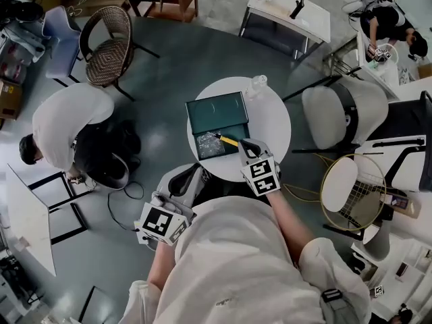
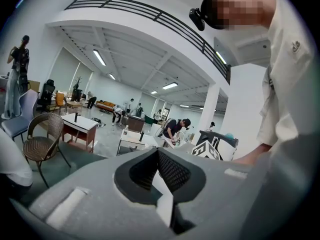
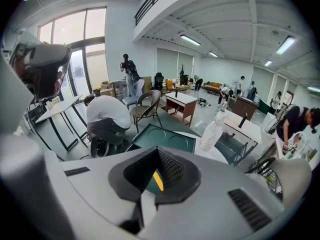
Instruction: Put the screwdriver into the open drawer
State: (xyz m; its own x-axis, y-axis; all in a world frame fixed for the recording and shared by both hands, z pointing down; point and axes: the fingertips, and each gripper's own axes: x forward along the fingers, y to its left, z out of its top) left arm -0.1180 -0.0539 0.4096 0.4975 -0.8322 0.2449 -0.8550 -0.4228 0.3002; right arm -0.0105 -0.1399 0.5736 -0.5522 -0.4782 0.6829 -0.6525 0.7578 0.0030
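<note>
A dark green box (image 1: 217,106) lies on the round white table (image 1: 273,123), its open drawer (image 1: 202,152) pulled toward me. The yellow-handled screwdriver (image 1: 227,140) hangs over the drawer's right part. My right gripper (image 1: 244,146) is shut on the handle's near end. In the right gripper view a yellow sliver of the screwdriver (image 3: 158,180) shows between the shut jaws of the right gripper (image 3: 158,174), with the green box (image 3: 165,141) beyond. My left gripper (image 1: 199,173) sits low by the table's near-left edge, shut and empty, and in its own view the left gripper (image 2: 159,160) points across the room.
A clear plastic bottle (image 1: 256,86) stands at the table's far right, close to the box. A crouching person (image 1: 67,123) is on the floor to the left. A wicker chair (image 1: 108,42) stands far left, a white chair (image 1: 331,117) right, a round wire chair (image 1: 354,191) near right.
</note>
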